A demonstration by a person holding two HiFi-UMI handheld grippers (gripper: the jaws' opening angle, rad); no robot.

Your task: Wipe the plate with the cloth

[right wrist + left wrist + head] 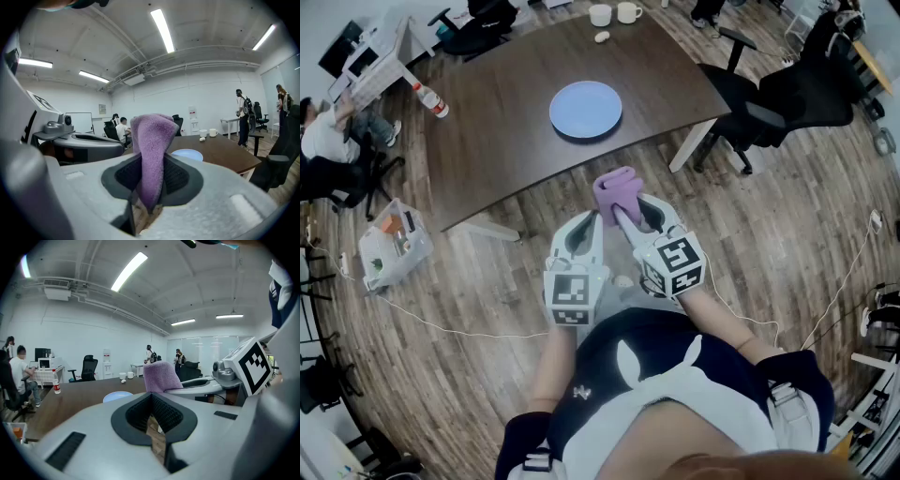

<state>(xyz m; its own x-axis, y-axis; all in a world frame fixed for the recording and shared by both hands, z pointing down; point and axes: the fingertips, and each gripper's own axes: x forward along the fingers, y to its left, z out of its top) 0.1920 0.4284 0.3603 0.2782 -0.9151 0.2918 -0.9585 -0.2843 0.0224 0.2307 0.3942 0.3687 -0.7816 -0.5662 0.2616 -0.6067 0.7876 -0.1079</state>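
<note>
A round pale blue plate (585, 109) lies on the dark brown table (506, 122), far ahead of both grippers. My right gripper (622, 217) is shut on a purple cloth (616, 190), which sticks up out of its pads (176, 176) as a folded wad (151, 140). Close beside it on the left, my left gripper (589, 221) has its tips together with nothing between them (151, 397). Both are held over the wooden floor in front of the table, apart from the plate (186, 153). From the left gripper view the cloth (161, 376) hides part of the plate (117, 396).
Two white mugs (614, 13) stand at the table's far edge and a bottle (431, 99) at its left corner. Black office chairs (769, 103) are at the right. A clear box (394, 246) and a cable (441, 323) lie on the floor. A person (323, 136) sits at the left.
</note>
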